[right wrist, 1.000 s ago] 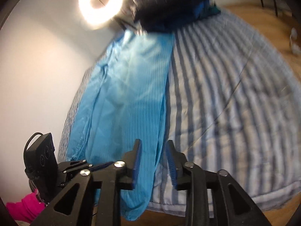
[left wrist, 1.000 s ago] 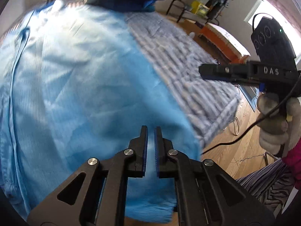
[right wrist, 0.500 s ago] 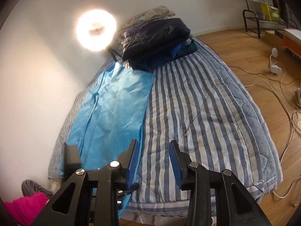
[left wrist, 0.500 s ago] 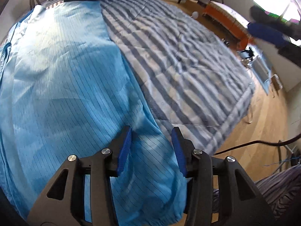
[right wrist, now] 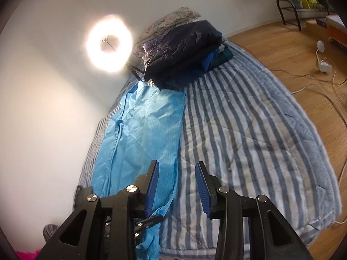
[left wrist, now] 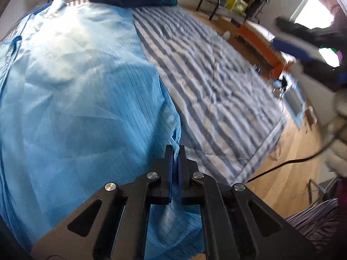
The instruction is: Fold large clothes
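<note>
A large light-blue pinstriped garment [left wrist: 76, 97] lies flat along the left side of the striped bed, its hem hanging over the near edge. My left gripper [left wrist: 175, 151] is shut on the garment's right edge near that hem; the cloth runs in between the pads. In the right wrist view the garment [right wrist: 143, 130] stretches from the dark pile down to the bed's foot. My right gripper [right wrist: 176, 173] hovers above the garment's right edge and the quilt, its jaws opening with nothing between them. It shows blurred at the upper right of the left wrist view [left wrist: 303, 43].
A blue-and-white striped quilt [right wrist: 249, 140] covers the bed. A dark folded pile [right wrist: 184, 49] and a floral pillow sit at its head beside a ring light [right wrist: 109, 43]. Cables [right wrist: 314, 80] cross the wooden floor; an orange bench [left wrist: 260, 41] stands to the right.
My left gripper opened wide, shifted toward the garment's right edge and shut on it. My right gripper rose and drew back from the cloth, its jaws standing wider.
</note>
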`<move>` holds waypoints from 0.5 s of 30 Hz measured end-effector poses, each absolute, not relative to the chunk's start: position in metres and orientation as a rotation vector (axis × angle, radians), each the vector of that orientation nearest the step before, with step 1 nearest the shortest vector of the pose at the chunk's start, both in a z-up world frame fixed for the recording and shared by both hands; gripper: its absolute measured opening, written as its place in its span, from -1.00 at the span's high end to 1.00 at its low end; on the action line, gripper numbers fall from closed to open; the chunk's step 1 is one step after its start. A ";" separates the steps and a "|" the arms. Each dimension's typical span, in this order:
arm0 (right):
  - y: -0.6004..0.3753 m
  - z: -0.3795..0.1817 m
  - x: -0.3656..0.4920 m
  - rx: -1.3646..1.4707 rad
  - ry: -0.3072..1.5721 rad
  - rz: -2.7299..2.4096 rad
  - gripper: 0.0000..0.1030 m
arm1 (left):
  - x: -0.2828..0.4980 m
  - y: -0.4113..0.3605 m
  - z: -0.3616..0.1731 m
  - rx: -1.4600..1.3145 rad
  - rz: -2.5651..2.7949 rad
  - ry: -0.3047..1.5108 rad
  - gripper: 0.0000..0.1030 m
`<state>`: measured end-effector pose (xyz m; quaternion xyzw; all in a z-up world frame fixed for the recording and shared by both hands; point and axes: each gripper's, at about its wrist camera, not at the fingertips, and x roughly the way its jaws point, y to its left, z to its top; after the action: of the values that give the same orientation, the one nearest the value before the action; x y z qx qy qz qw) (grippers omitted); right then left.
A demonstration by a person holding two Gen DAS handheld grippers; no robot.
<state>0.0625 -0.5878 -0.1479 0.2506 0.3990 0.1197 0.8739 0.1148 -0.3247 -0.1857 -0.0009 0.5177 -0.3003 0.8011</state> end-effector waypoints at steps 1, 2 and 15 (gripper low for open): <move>-0.587 -0.150 0.068 0.533 0.842 0.257 0.07 | 0.115 -0.317 -0.180 -0.044 -0.648 1.101 0.99; -0.585 -0.154 0.078 0.549 0.858 0.271 0.00 | 0.116 -0.313 -0.176 -0.073 -0.648 1.096 0.99; -0.551 -0.222 0.196 0.584 1.006 0.258 -0.15 | 0.122 -0.255 -0.135 -0.246 -0.661 1.001 1.00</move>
<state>0.1956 -0.5507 -0.2218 0.2751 0.4740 0.1215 0.8276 0.1220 -0.2552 -0.1350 -0.1154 0.4697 -0.3101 0.8185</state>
